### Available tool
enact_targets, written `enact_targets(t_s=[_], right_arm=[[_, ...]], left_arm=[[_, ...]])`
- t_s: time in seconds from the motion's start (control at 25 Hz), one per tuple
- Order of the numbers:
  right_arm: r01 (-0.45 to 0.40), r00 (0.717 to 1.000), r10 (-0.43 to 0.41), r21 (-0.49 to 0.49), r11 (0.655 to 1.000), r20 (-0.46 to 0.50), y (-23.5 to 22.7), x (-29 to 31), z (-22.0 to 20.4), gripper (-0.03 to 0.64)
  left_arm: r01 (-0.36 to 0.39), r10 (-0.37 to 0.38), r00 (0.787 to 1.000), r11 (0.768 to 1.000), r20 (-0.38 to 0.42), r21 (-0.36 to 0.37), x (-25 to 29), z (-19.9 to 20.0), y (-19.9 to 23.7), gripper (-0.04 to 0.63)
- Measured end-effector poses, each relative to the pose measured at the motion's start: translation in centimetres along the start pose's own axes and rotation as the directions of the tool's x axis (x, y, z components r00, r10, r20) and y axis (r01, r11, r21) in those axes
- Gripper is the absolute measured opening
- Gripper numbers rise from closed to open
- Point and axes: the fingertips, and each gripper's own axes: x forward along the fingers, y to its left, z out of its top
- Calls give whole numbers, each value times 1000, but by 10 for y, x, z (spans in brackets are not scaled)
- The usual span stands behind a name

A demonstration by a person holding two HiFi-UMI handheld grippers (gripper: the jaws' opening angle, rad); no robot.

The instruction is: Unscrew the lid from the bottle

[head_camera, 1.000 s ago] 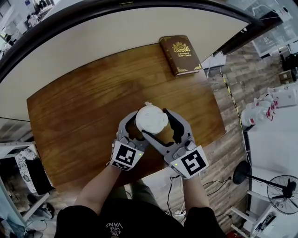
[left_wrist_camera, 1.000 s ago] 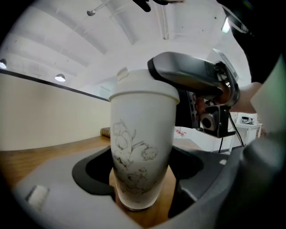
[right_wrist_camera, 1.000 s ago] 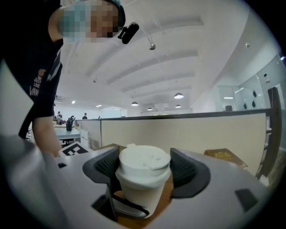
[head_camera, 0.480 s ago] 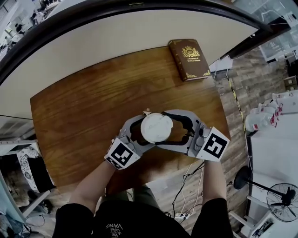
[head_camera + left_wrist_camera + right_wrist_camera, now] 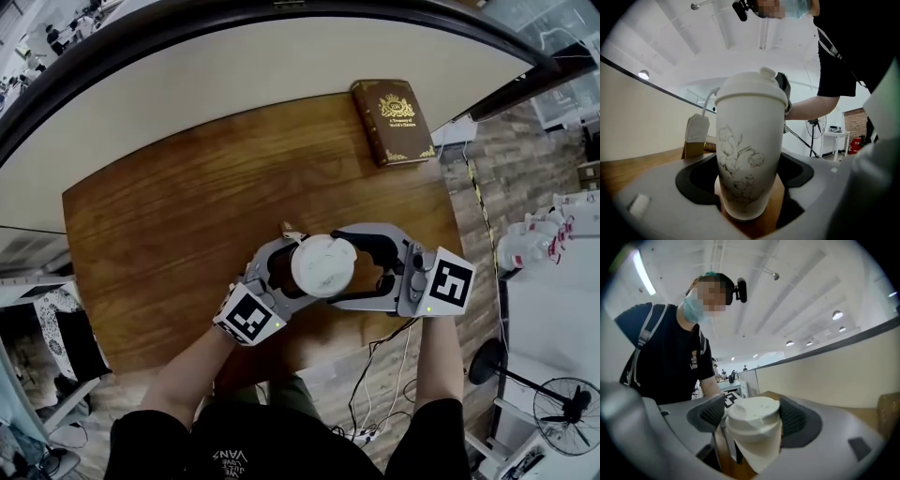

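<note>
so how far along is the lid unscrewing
Done: left gripper clamps the bottle body upright. In hand: right gripper grips the lid. Left: the lid is still seated on the bottle, so loosening and lifting it off remain.

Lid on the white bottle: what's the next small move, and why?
Probably twist the right gripper to turn the lid while the left gripper holds steady: the right jaws pinch the lid, still seated on the bottle, and the left jaws clamp the bottle's body.
</note>
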Motion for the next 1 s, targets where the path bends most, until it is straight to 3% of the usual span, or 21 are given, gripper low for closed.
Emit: enact_targets(t_s=[0.12, 0.2, 0.36, 0.48, 0.6, 0.76, 1.0], right_arm=[[127, 989, -127, 3, 992, 79, -1, -9, 11, 327], [280, 953, -278, 1, 960, 123, -3, -16, 14, 327], [556, 816, -550, 17, 831, 178, 1, -22, 12, 325], [679, 719, -672, 30, 734, 178, 8, -18, 9, 327], [748, 654, -739, 3, 663, 164, 14, -9, 9, 339], [789, 613, -783, -40, 613, 104, 13, -1, 3, 345], [804, 594, -803, -57, 592, 46, 5, 4, -1, 344]], left_arm=[[-8, 8, 1000, 1000, 0, -5, 1, -1, 1, 387], [-19, 19, 1000, 1000, -1, -7, 1, -1, 1, 387], [-62, 62, 998, 998, -5, -14, 1, -2, 1, 387], [-121, 121, 993, 992, -14, -33, 1, -1, 2, 387], [-176, 176, 984, 984, -23, -21, 1, -1, 1, 387], [-250, 249, 967, 968, -45, -25, 2, -3, -1, 387], [-274, 272, 961, 961, -51, -38, 1, -4, -1, 387]])
